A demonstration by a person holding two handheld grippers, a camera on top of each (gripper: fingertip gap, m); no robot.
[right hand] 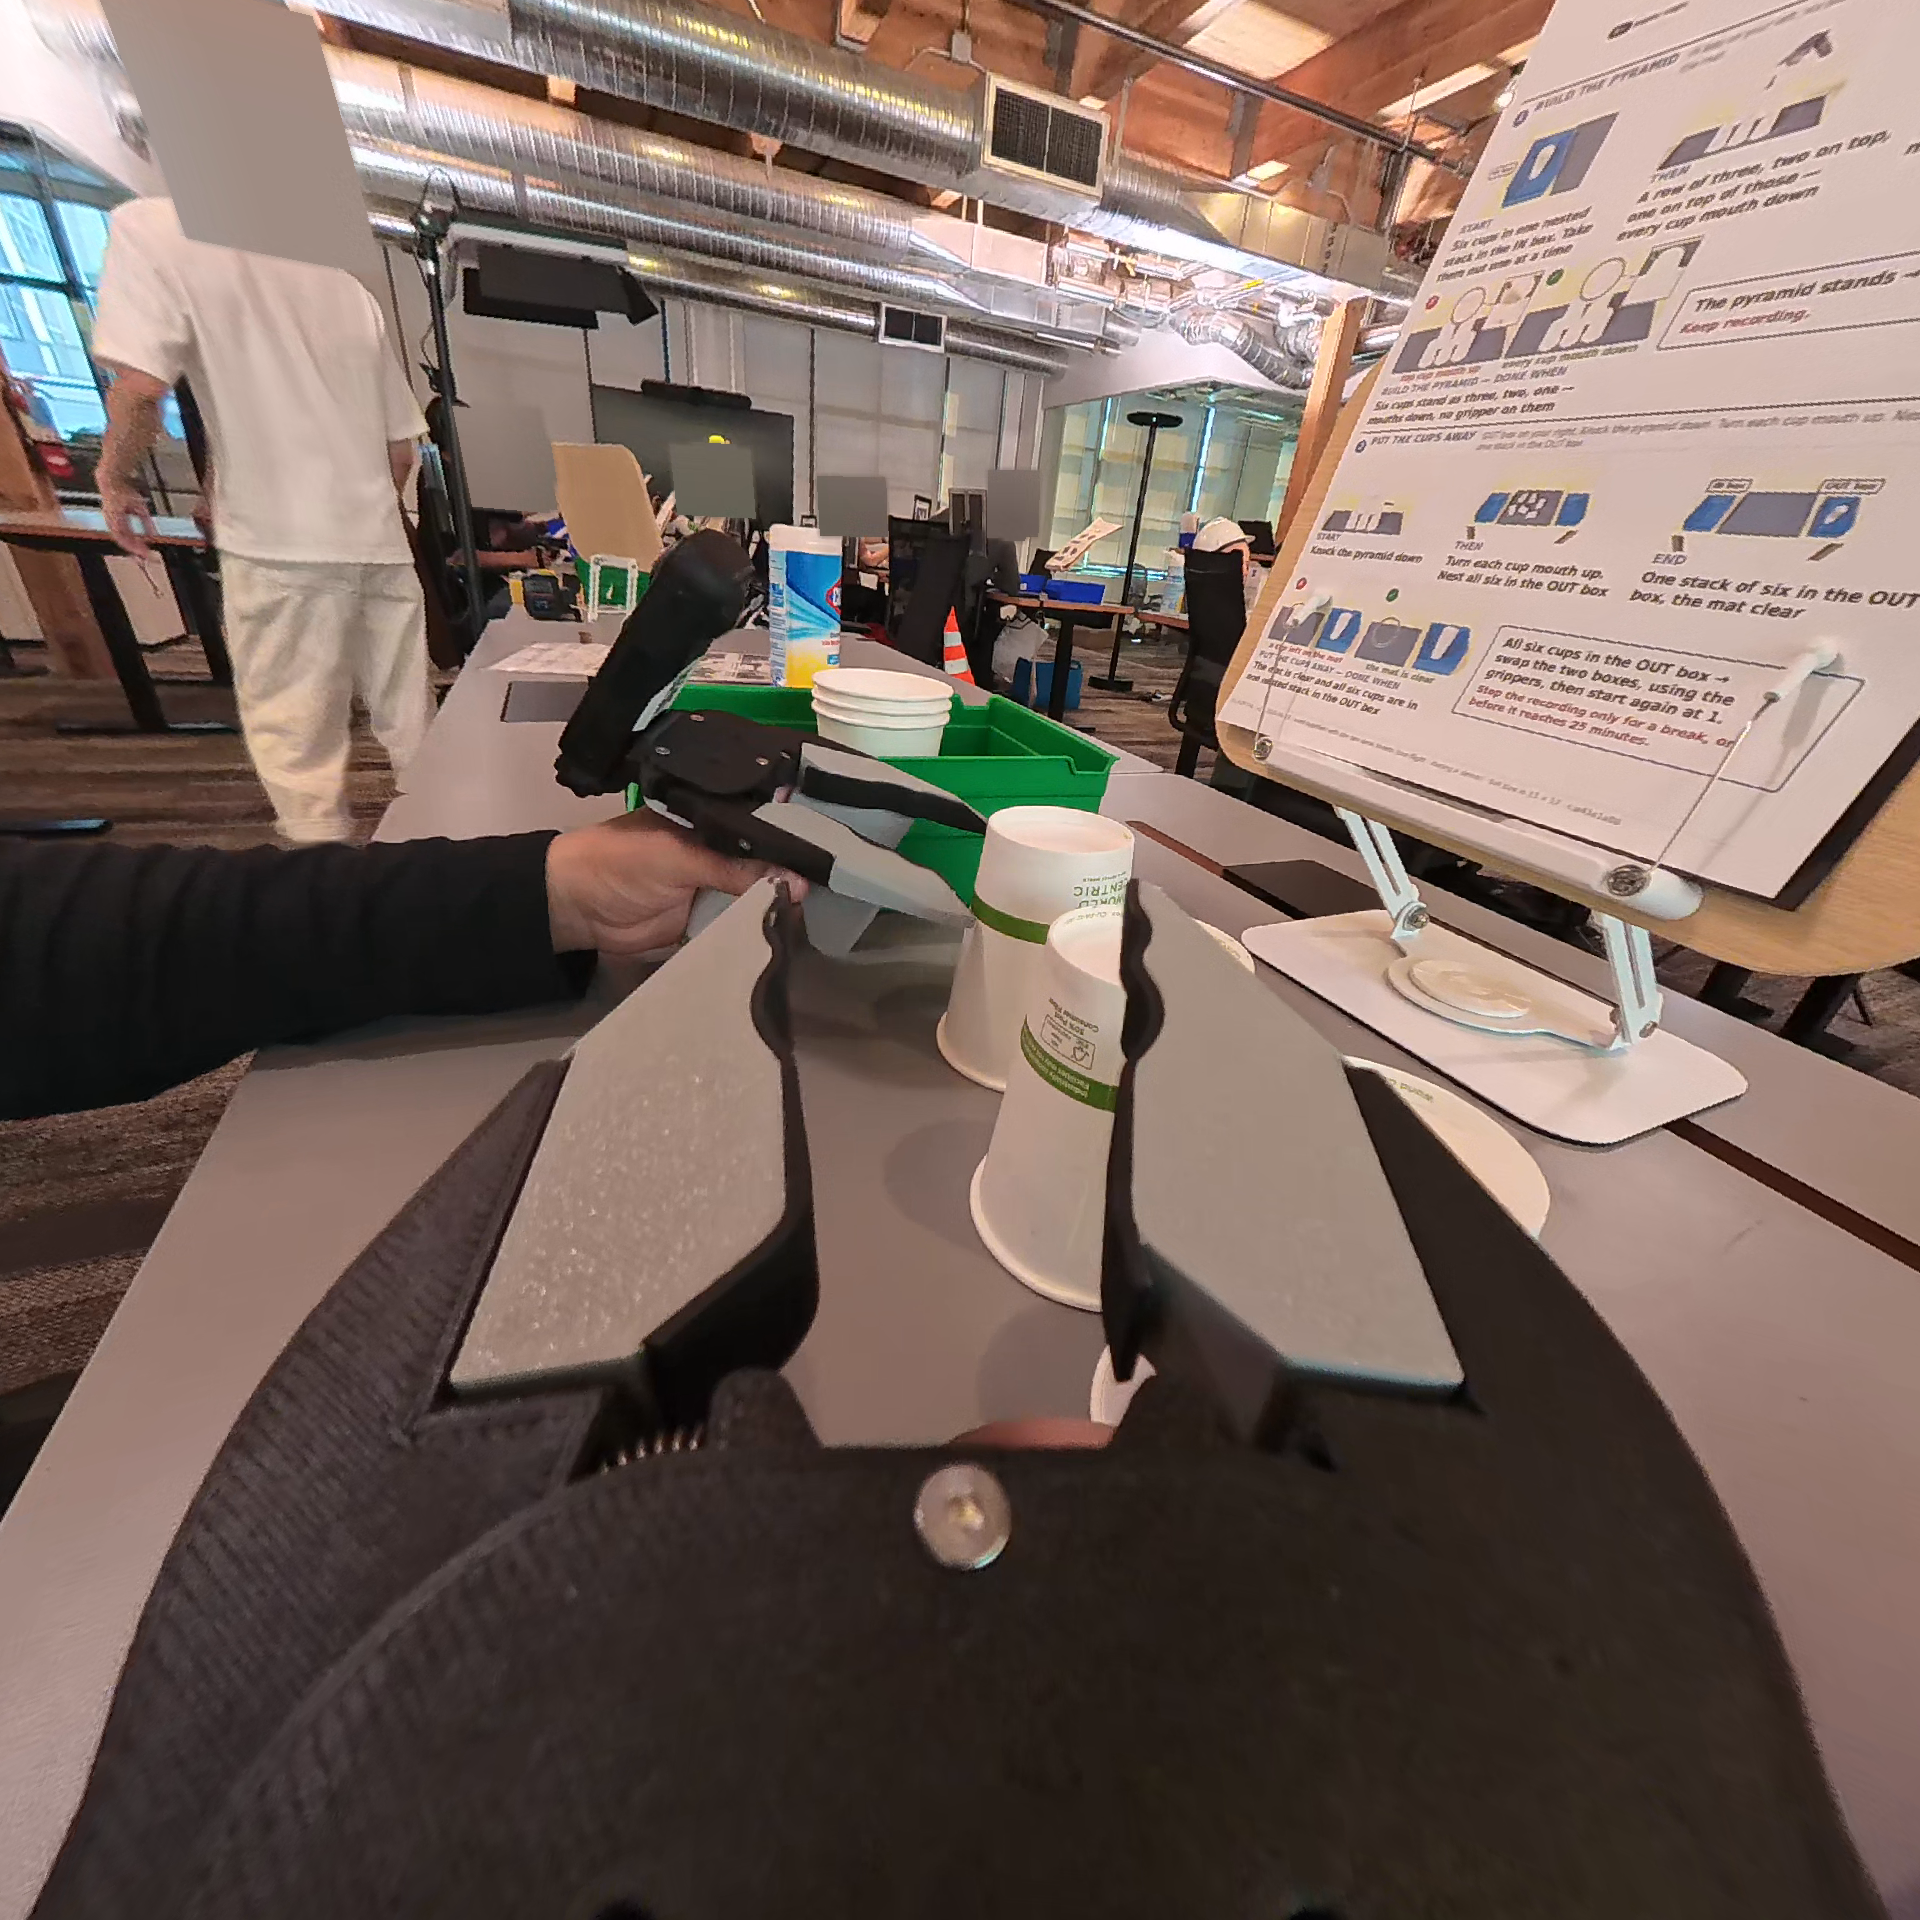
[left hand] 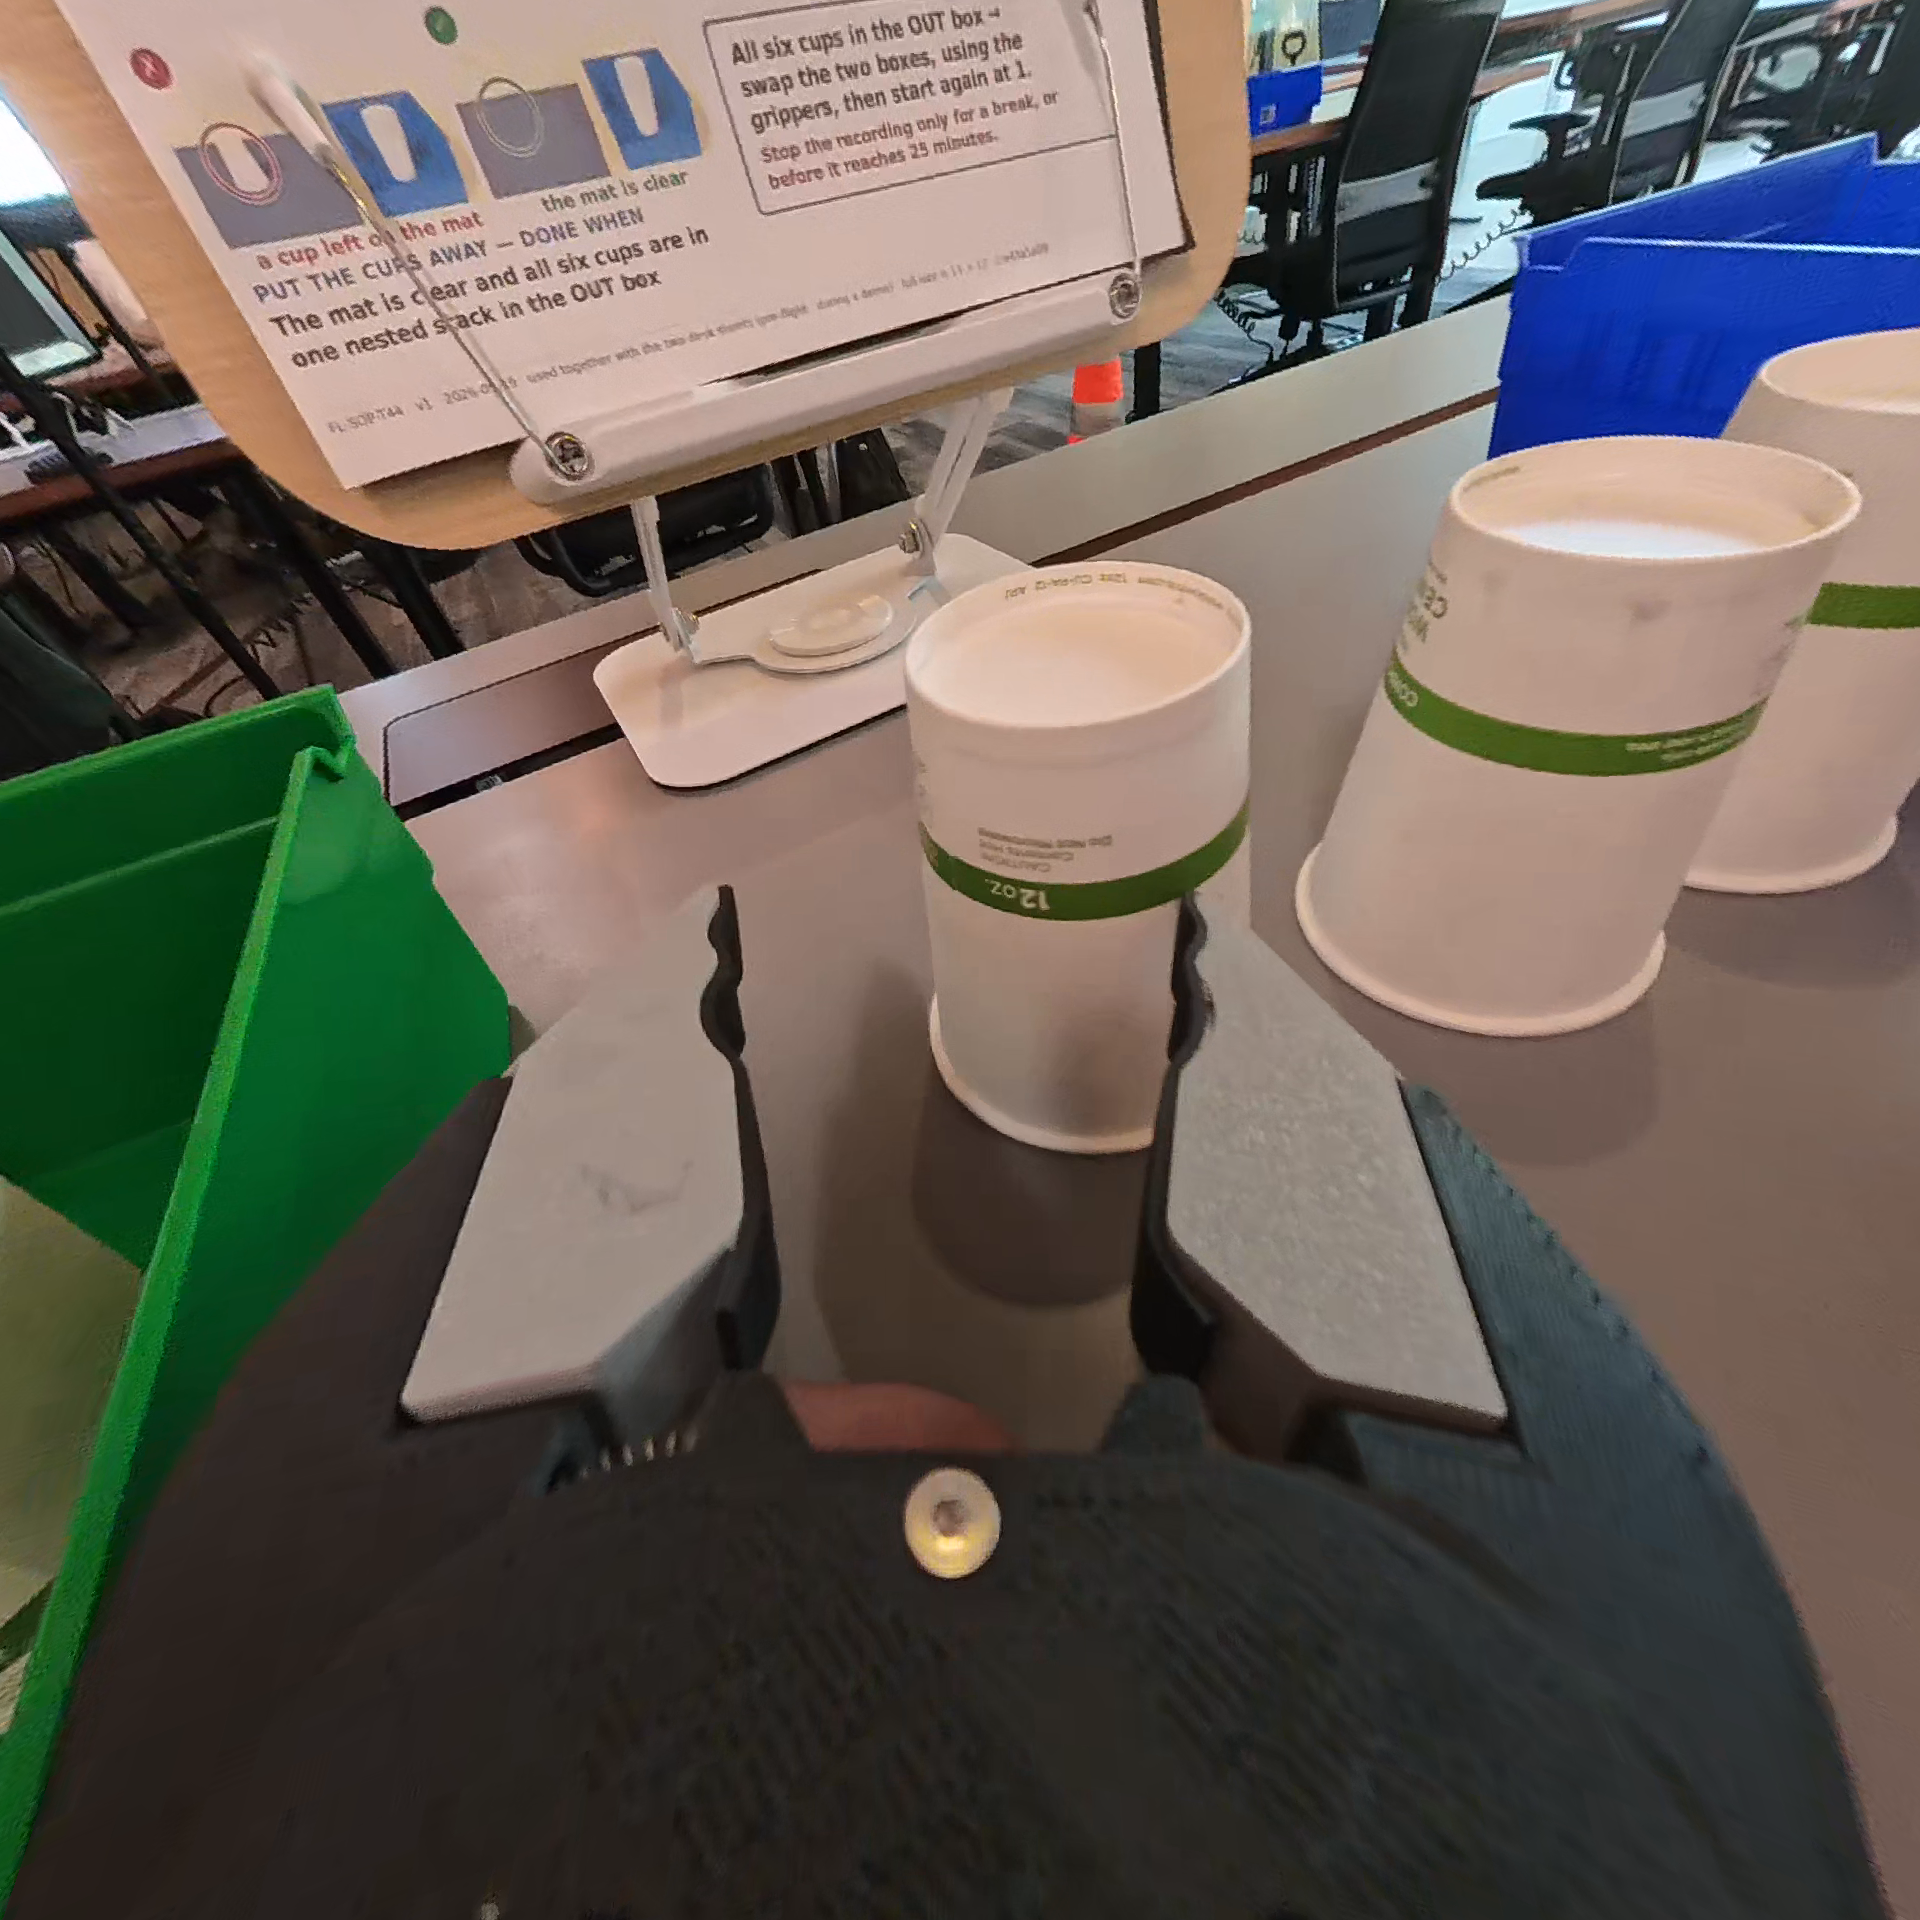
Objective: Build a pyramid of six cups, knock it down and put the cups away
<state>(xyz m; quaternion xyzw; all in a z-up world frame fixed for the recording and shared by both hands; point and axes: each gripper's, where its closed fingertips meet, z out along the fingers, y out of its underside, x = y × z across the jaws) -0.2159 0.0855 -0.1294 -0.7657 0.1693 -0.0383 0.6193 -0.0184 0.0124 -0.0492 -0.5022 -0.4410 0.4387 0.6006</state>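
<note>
Three white paper cups with a green band stand mouth down in a row on the grey mat point(left hand: 1714, 1195). My left gripper point(left hand: 958, 909) is open around the nearest cup point(left hand: 1081, 790); its right finger is against the cup's side and its left finger is apart from it. The middle cup point(left hand: 1558, 748) and far cup point(left hand: 1849, 623) stand to the right. In the right wrist view my right gripper point(right hand: 953, 904) is open and empty, with the middle cup point(right hand: 1049, 1143) beside its right finger. The left gripper point(right hand: 966, 862) straddles the farther cup point(right hand: 1039, 894). A nested stack of cups point(right hand: 881, 712) sits in the green box point(right hand: 1039, 774).
The green box point(left hand: 208, 987) is close on the left gripper's left. A blue box point(left hand: 1662, 332) stands behind the far cup. A document stand with an instruction sheet point(left hand: 779, 686) point(right hand: 1507, 1029) stands at the mat's back. A person in white point(right hand: 291, 499) stands off the table's far end.
</note>
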